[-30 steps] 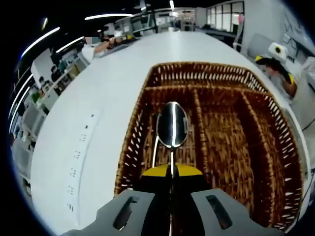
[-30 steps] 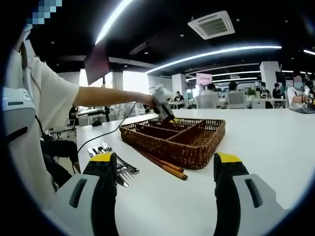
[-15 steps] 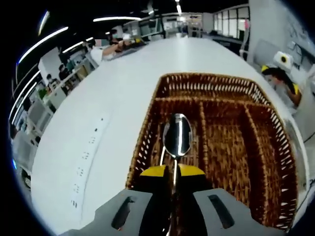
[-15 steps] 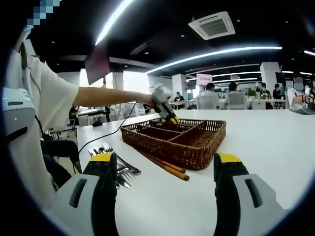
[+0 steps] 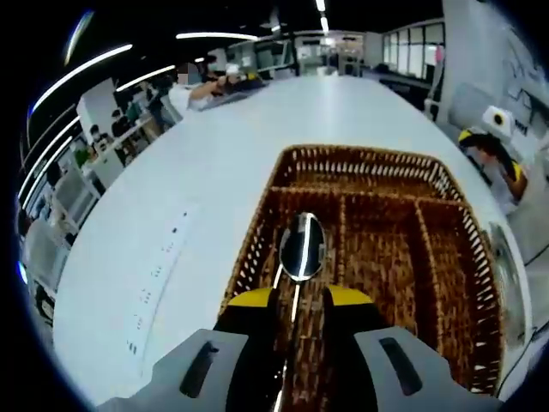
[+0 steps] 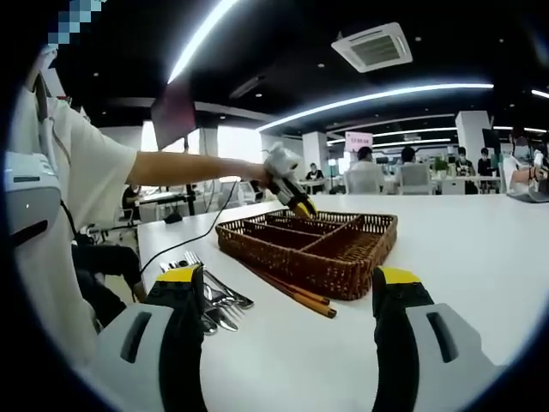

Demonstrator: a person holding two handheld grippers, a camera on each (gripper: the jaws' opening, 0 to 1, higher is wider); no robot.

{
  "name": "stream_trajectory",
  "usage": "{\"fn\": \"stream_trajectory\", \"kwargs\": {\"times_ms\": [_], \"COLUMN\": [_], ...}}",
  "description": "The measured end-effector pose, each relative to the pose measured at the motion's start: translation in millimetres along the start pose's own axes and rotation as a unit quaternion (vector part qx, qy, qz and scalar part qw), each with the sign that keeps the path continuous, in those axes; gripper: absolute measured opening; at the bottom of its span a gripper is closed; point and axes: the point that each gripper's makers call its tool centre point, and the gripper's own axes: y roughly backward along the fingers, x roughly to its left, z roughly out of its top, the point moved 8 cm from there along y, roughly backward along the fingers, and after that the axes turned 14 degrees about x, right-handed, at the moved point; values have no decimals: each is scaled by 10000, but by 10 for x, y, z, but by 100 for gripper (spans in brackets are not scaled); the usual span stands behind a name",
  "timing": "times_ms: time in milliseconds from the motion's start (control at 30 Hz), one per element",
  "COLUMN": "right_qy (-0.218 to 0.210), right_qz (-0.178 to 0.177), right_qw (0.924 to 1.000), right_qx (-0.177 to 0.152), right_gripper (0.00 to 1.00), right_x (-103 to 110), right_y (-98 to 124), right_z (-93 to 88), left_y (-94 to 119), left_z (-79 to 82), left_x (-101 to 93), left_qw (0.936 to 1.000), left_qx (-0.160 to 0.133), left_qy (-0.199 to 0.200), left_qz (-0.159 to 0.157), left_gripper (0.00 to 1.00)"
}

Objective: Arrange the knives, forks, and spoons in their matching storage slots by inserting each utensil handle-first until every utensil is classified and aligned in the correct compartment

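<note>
A metal spoon (image 5: pixel 302 245) lies bowl-forward in the left long slot of the brown wicker basket (image 5: pixel 360 156). Its handle runs back between the yellow-tipped jaws of my left gripper (image 5: pixel 298 300), which stand apart and open around it. In the right gripper view that same left gripper (image 6: pixel 288 185), held by a person's arm, hovers over the basket (image 6: pixel 343 257). Loose forks and other cutlery (image 6: pixel 210 300) lie on the white table to the basket's left. My right gripper (image 6: pixel 289 276) is wide open, holding nothing, well short of the basket.
Brown chopsticks (image 6: pixel 296 292) lie on the table along the basket's near side. The basket's middle and right long slots (image 5: pixel 377 249) and its far cross slot look bare. A person's torso (image 6: pixel 51 223) fills the left of the right gripper view. Other people sit at distant tables.
My left gripper's jaws have parted from the spoon handle, which now rests in the left slot. The left view has pulled back slightly. The right gripper has barely moved.
</note>
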Motion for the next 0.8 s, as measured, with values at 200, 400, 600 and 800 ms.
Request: {"fn": "stream_trajectory", "kwargs": {"times_ms": [200, 400, 600, 800], "right_qy": [7, 56, 127, 163], "right_qz": [3, 36, 17, 57], "right_qw": [10000, 10000, 9999, 9998], "right_qx": [9, 29, 36, -31], "right_gripper": [83, 83, 83, 83], "right_x": [20, 82, 132, 188], "right_y": [14, 12, 41, 64], "right_z": [-1, 9, 29, 78], "left_y": [48, 82, 119, 162], "left_z": [31, 43, 7, -76], "left_x": [-14, -73, -126, -167], "left_qw": [9998, 9993, 9976, 9963], "left_qx": [-183, -345, -443, -492], "left_qy": [50, 83, 487, 544], "left_qz": [80, 144, 236, 450], "left_gripper": [34, 43, 71, 83]}}
